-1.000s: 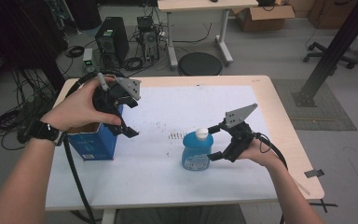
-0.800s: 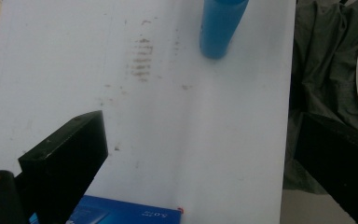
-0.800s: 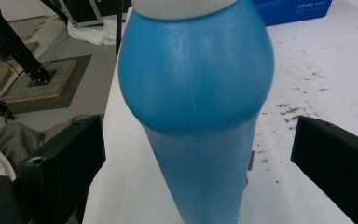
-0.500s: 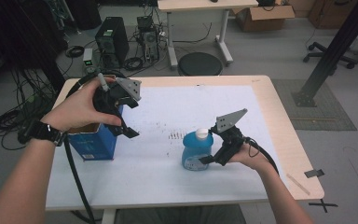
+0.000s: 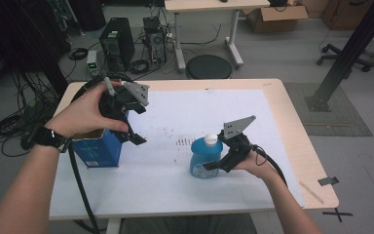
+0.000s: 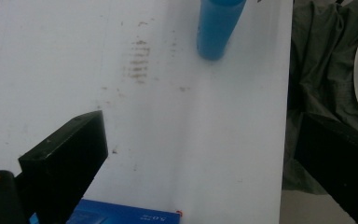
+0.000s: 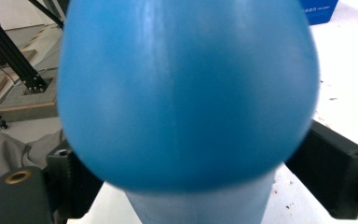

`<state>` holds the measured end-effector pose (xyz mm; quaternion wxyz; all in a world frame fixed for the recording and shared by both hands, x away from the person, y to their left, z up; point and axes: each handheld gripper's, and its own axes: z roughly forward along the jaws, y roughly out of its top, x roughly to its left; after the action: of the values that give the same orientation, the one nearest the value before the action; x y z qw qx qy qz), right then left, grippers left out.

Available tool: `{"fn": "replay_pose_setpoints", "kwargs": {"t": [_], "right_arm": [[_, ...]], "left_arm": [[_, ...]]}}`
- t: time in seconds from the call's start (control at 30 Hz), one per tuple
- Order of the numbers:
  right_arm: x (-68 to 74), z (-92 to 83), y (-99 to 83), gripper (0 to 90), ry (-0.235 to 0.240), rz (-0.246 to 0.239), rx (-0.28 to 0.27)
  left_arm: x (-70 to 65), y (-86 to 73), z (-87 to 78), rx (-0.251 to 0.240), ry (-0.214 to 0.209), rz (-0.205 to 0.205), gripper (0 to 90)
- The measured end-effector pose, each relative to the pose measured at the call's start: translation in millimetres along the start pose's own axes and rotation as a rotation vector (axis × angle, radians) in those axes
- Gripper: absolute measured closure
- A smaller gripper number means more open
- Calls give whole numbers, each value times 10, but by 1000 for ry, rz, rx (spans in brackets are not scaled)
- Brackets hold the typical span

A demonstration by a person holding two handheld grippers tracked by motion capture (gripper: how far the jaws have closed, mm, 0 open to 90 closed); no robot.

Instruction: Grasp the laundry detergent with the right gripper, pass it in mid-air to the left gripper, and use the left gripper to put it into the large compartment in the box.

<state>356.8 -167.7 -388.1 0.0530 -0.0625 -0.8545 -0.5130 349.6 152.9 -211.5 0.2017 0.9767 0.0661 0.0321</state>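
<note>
Right tool [image 5: 213, 165] closing round blue bottle [image 5: 205, 158] — squat, glossy, white-capped, upright.

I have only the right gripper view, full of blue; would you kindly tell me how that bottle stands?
Observer: The blue bottle stands upright on the white sheet, with a white cap on top.
Operator: Thank you. Is my right gripper gripping it?
Observer: The right gripper has just been closing its jaws with the bottle between them; I cannot tell whether the pads press yet.
Operator: And where is the left gripper?
Observer: The left gripper is held open above the blue box at the table's left, with nothing between its jaws.
</note>
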Motion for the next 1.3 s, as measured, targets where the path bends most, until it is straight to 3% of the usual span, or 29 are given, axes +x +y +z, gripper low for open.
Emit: {"fn": "replay_pose_setpoints", "kwargs": {"t": [0.33, 0.4, 1.3], "right_arm": [[-21, 10, -16, 185, 2, -4, -24], [-23, 19, -20, 229, 8, -8, -23], [-9, 42, -19, 347, 16, -29, -28]], "left_arm": [[-3, 6, 12, 2, -6, 3, 39], [1, 13, 16, 1, -7, 4, 39], [4, 14, 34, 1, -13, 8, 39]]}}
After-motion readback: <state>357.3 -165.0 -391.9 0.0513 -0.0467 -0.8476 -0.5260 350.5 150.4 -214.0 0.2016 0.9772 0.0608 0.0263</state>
